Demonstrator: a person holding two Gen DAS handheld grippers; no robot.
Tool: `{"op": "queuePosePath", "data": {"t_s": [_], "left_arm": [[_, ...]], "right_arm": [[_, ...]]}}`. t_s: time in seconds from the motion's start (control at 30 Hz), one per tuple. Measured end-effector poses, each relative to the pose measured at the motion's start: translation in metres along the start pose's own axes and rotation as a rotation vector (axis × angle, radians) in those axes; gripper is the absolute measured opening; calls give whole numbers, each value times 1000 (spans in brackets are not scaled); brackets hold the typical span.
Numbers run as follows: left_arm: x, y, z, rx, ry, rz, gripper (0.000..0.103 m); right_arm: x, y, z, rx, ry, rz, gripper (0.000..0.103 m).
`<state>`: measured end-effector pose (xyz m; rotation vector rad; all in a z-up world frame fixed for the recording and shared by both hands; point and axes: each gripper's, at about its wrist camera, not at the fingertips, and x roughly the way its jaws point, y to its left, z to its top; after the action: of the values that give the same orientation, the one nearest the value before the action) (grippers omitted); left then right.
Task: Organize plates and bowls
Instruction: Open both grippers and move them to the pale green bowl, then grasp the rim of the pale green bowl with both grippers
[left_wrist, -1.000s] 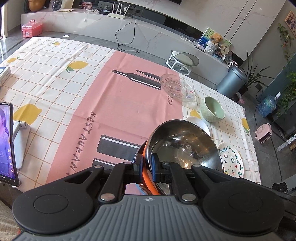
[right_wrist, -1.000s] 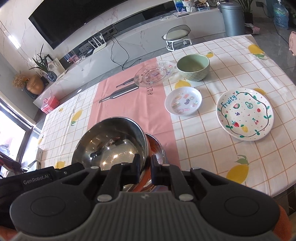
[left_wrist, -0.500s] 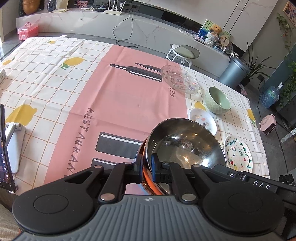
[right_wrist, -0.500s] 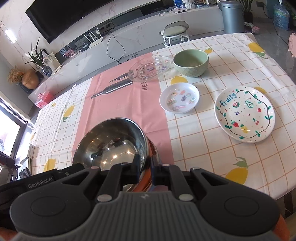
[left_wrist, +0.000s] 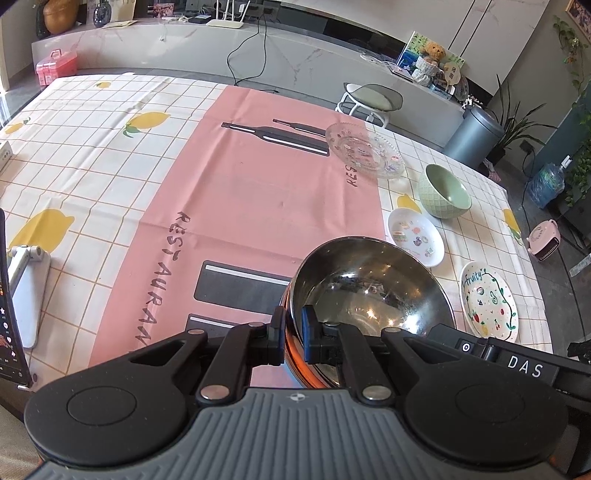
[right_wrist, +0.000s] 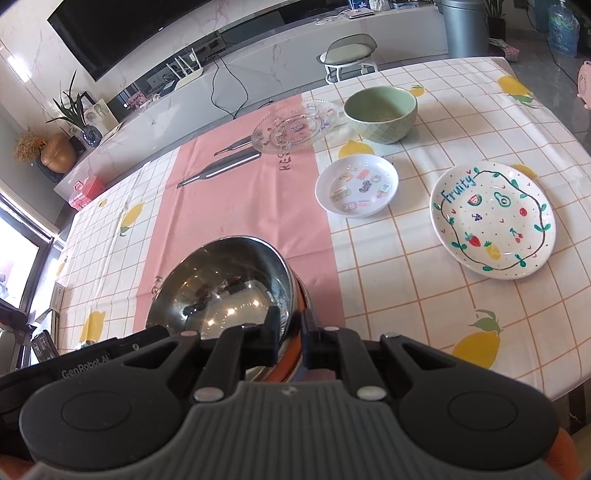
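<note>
A large steel bowl is held above the near part of the table by both grippers. My left gripper is shut on its left rim. My right gripper is shut on its right rim. Further right on the table lie a small white dish with stickers, a "Fruity" plate, a green bowl and a clear glass plate.
The table has a lemon-check cloth with a pink runner. A phone on a white stand is at its left edge. Beyond the table are a stool and a grey bin.
Both grippers and the steel bowl have lifted and drawn back slightly toward the near edge; the grip on the rim is unchanged.
</note>
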<state>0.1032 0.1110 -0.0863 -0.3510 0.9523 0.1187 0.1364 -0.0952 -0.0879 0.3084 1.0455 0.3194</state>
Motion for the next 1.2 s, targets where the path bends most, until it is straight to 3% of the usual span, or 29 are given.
{"op": "queuePosePath", "data": {"t_s": [0.2, 0.4, 0.6, 0.8, 0.97, 1.2], "left_arm": [[0, 0, 0, -3, -5, -3, 10], [-10, 0, 5, -1, -31, -23, 17], [-30, -13, 19, 25, -83, -62, 24], [-38, -45, 33, 79, -91, -160, 27], [-27, -79, 52, 110, -44, -241, 27], [-6, -132, 87, 246, -15, -243, 27]], "right_arm": [[3, -1, -1, -7, 2, 1, 10], [-6, -1, 2, -12, -19, 26, 26], [-31, -7, 10, -18, -80, 33, 30], [-55, -29, 27, 11, -140, 14, 35], [-66, -56, 49, 40, -173, -20, 36], [-65, -88, 84, 51, -194, -55, 37]]}}
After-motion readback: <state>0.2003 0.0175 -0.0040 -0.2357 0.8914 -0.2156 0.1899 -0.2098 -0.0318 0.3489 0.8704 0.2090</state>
